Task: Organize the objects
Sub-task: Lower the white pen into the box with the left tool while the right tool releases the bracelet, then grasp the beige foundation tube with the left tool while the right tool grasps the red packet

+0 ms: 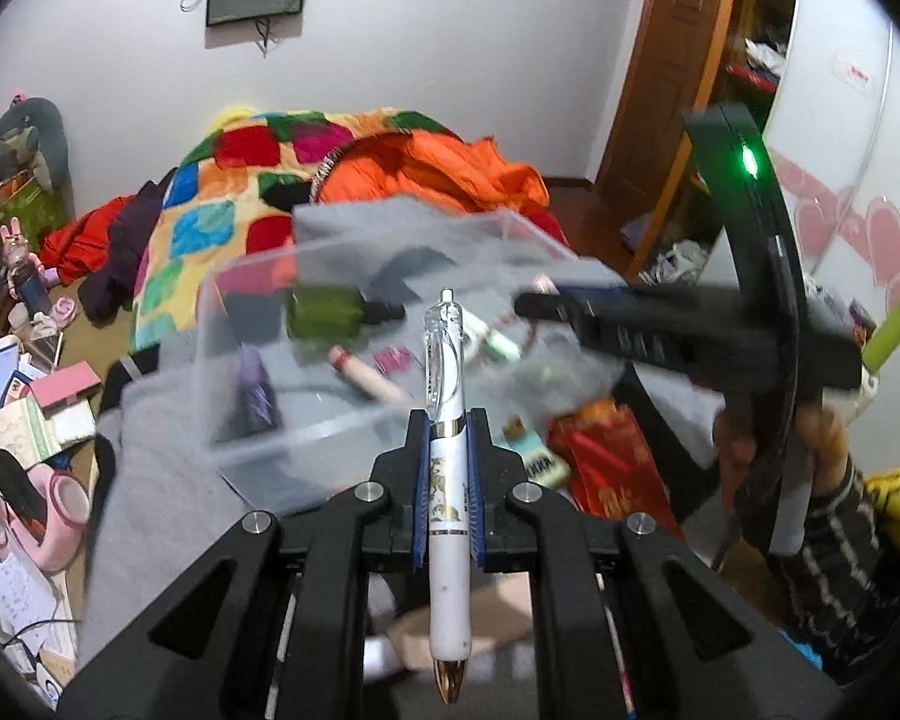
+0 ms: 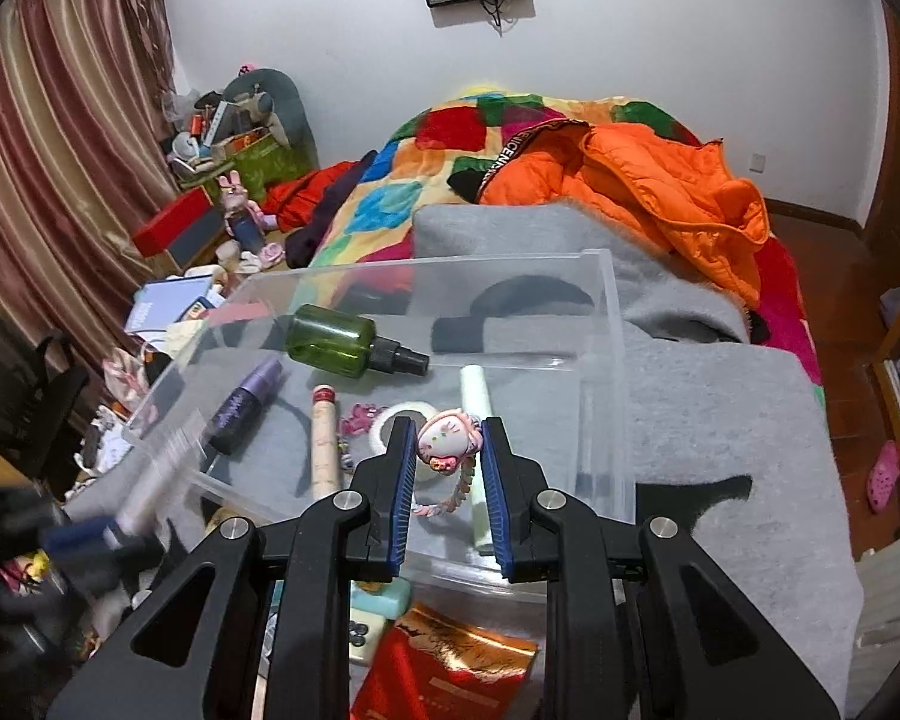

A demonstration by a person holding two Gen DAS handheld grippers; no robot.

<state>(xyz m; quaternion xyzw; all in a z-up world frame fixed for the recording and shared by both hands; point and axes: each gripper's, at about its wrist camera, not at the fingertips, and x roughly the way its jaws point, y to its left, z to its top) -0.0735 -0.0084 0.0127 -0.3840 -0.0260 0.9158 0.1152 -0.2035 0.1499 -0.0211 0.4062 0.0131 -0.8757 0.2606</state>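
My left gripper [image 1: 448, 420] is shut on a white pen [image 1: 448, 480] with a clear cap, which lies along the fingers with its gold tip towards the camera. Just ahead stands a clear plastic box [image 1: 222, 360] on a grey blanket. My right gripper [image 2: 447, 426] is shut on a pink-and-white cat charm [image 2: 447, 438] with a braided cord, held over the box [image 2: 450, 261]. Inside the box lie a green spray bottle [image 2: 336, 339], a purple tube [image 2: 249, 399], a tape roll [image 2: 390, 420] and a pale green stick [image 2: 477, 396]. The right gripper [image 1: 546, 303] shows blurred over the box's right side.
The grey blanket [image 2: 720, 420] covers the surface beneath the box. A red packet [image 2: 444, 672] lies in front of it. Behind are a patchwork quilt [image 2: 390, 198] and an orange jacket [image 2: 660, 192]. Cluttered desk items [image 1: 42, 420] crowd the left. A hand [image 1: 744, 450] grips the right tool.
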